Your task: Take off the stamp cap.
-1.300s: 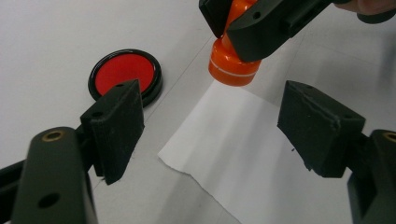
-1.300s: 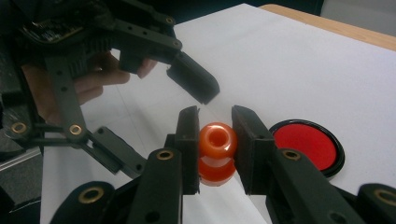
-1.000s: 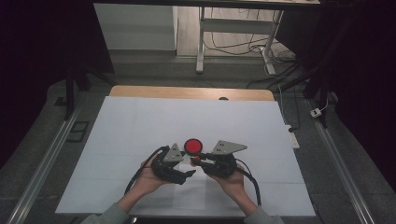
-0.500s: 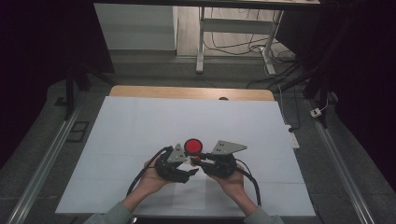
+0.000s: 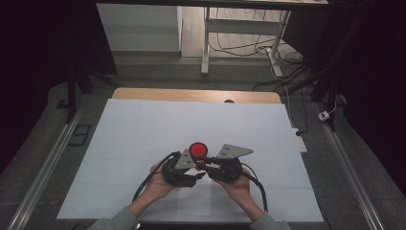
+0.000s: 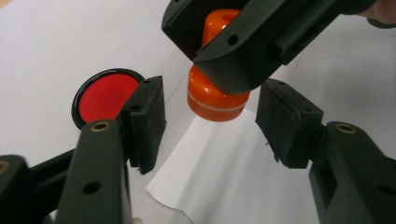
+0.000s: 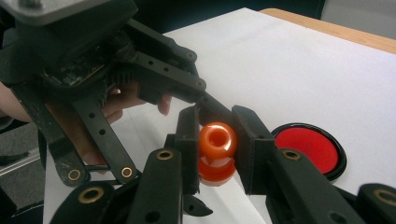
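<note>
- The orange stamp (image 7: pixel 216 151), a knobbed piece with a wider base, is held above the desk near its front edge, about midway between the left and right edges, over a loose slip of white paper (image 6: pixel 224 177).
- The right gripper (image 7: pixel 215 144) is clamped on the stamp's knob, jaws pressed against both sides.
- The left gripper (image 6: pixel 210 123) has just been closing its jaws: they now stand half-wide on either side of the stamp's base, with a gap on each side and not touching it.
- Judging from that, the left gripper is coming in for a second grip on the base, perhaps to pull the two parts apart or take it over.
- The red ink pad (image 5: pixel 197 150), a round black-rimmed dish, lies on the desk just beyond the grippers, untouched.
</note>
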### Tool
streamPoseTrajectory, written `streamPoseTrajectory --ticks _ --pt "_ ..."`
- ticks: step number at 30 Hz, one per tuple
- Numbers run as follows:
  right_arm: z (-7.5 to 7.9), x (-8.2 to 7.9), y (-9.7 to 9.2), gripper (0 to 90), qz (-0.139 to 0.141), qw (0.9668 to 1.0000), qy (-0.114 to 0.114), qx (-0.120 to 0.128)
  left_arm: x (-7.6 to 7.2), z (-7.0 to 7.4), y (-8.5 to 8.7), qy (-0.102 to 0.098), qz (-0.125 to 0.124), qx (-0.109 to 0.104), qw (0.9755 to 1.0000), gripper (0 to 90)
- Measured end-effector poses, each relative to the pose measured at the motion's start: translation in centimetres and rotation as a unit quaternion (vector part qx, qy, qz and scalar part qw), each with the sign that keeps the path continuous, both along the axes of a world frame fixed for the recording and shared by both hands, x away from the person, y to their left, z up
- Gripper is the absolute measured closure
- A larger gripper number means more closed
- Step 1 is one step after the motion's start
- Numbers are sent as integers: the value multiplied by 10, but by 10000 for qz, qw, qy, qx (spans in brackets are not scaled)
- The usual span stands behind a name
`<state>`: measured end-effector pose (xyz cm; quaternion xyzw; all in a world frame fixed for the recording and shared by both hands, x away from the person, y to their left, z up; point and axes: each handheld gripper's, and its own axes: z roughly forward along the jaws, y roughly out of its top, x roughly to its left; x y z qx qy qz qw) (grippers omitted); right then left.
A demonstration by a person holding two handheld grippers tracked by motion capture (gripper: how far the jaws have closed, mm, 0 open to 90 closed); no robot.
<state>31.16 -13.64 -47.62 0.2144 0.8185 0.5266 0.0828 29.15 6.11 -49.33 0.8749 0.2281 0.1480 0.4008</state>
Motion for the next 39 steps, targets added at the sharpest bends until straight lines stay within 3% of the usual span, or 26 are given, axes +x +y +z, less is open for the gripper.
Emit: streamPoseTrajectory --ticks 21,39 --pt "-1 0 1 715 -2 10000 20 1 -1 -2 0 -162 -38 158 9997 607" --pt "-1 -1 1 715 -25 10000 -41 61 -1 -3 0 -214 -23 165 9996 636"
